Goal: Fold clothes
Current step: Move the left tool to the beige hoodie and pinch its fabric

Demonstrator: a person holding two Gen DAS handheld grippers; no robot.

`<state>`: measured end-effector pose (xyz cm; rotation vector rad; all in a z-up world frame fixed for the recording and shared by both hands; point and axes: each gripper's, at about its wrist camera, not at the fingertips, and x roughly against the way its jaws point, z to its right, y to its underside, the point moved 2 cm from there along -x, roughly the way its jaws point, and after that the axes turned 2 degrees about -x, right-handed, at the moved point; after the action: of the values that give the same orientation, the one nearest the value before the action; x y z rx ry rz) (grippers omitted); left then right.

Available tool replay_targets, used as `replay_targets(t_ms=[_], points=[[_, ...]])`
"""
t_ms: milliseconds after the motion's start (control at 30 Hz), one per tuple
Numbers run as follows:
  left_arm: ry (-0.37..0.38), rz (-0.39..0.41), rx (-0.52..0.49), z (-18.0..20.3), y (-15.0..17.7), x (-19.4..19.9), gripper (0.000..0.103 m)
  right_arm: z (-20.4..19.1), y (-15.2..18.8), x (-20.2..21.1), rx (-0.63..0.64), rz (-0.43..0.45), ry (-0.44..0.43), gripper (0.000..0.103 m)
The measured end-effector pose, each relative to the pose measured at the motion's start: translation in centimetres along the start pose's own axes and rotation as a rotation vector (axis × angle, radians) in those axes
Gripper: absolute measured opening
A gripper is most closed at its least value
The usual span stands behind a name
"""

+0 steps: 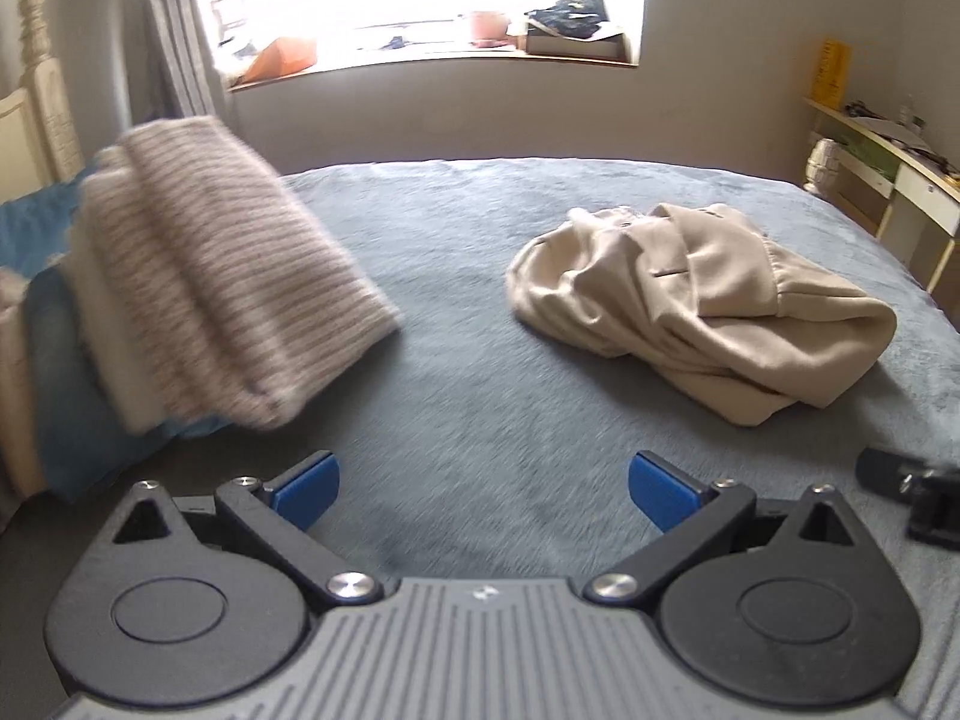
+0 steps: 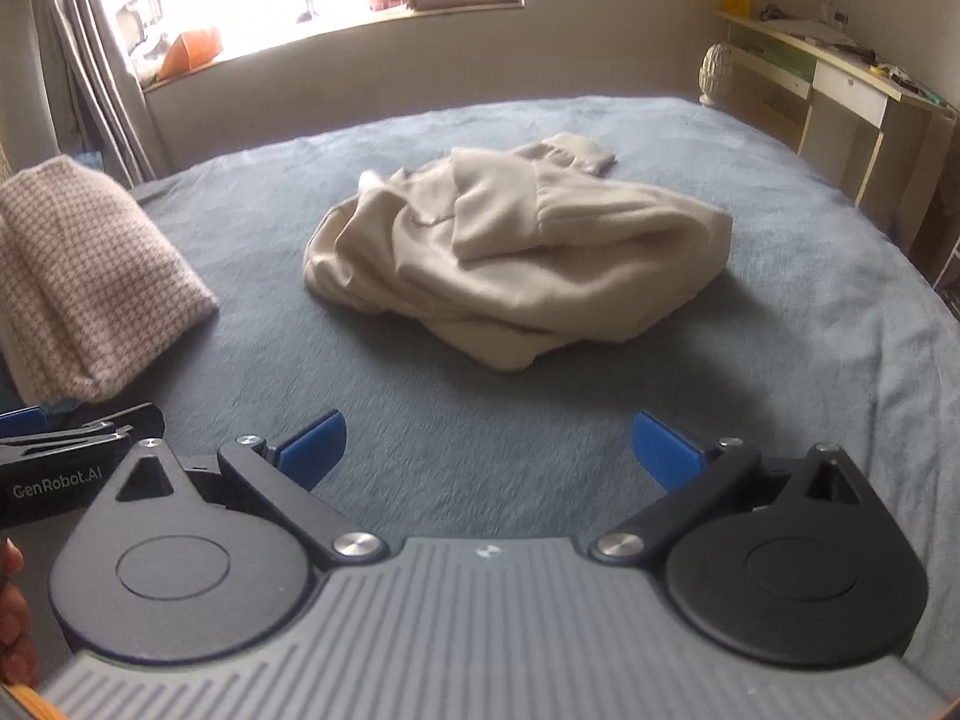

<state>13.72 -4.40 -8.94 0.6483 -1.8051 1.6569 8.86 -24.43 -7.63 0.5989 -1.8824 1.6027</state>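
A crumpled beige garment [image 1: 696, 306] [image 2: 522, 258] lies in a heap on the grey-blue bed cover [image 1: 480, 420] [image 2: 480, 450]. A folded striped, houndstooth-patterned garment [image 1: 222, 276] [image 2: 84, 282] rests on top of a stack at the left side of the bed. My left gripper [image 1: 483, 492] is open over bare cover, well short of the beige heap, with nothing between its blue pads. My right gripper [image 2: 489, 450] is open too, hovering in front of the beige garment, empty. The left gripper's black body [image 2: 72, 444] shows at the left edge of the right wrist view.
Blue folded items [image 1: 66, 420] sit under the striped one. A cream bedpost [image 1: 36, 72] stands at the left. A window sill [image 1: 432, 54] with clutter lies behind the bed, curtains [image 2: 84, 60] to its left. A desk [image 2: 840, 78] stands at the right wall.
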Motion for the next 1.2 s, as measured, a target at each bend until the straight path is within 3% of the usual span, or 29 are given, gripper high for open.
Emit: replay_targets(t_ms=[200, 333, 400, 467, 600, 733, 833, 967, 1000, 1067, 1133, 1200], points=[[0.064, 0.029, -0.042, 2.6, -2.5, -5.4, 0.103, 3.7, -3.6, -4.0, 0.038, 0.102, 0.016, 0.102], [0.093, 0.081, -0.036, 3.6, -5.7, -9.0, 0.101, 4.6, -8.7, -7.6, 0.094, 0.157, -0.044, 0.102], [0.115, 0.100, -0.026, 4.1, -7.6, -10.9, 0.095, 4.4, -11.4, -9.9, 0.135, 0.169, -0.080, 0.102], [0.139, 0.110, -0.007, 4.4, -9.4, -13.0, 0.090, 3.9, -13.7, -12.9, 0.141, 0.144, -0.118, 0.102], [0.162, 0.072, -0.004, 5.4, -12.2, -17.8, 0.066, 2.9, -17.8, -18.7, 0.113, 0.072, -0.215, 0.102], [0.201, -0.027, -0.038, 6.9, -13.5, -22.7, 0.066, 2.1, -18.1, -22.4, 0.106, -0.015, -0.217, 0.102], [0.188, -0.069, -0.119, 8.3, -13.1, -25.3, 0.062, 1.5, -18.4, -25.3, 0.101, -0.081, -0.219, 0.102], [0.165, -0.108, -0.187, 9.4, -12.1, -26.8, 0.031, 0.7, -18.8, -29.0, 0.095, -0.168, -0.221, 0.101], [0.162, -0.115, -0.198, 9.6, -11.9, -27.0, 0.022, 0.5, -18.8, -29.9, 0.094, -0.188, -0.221, 0.099], [0.149, -0.109, -0.196, 9.6, -11.6, -26.6, 0.014, 0.4, -18.3, -29.4, 0.141, -0.190, -0.200, 0.091], [0.146, -0.102, -0.180, 9.4, -11.5, -25.9, 0.009, 0.5, -17.9, -28.6, 0.175, -0.188, -0.189, 0.074], [0.145, -0.082, -0.167, 9.3, -11.6, -25.0, 0.006, 0.9, -17.7, -27.8, 0.202, -0.188, -0.164, 0.048]])
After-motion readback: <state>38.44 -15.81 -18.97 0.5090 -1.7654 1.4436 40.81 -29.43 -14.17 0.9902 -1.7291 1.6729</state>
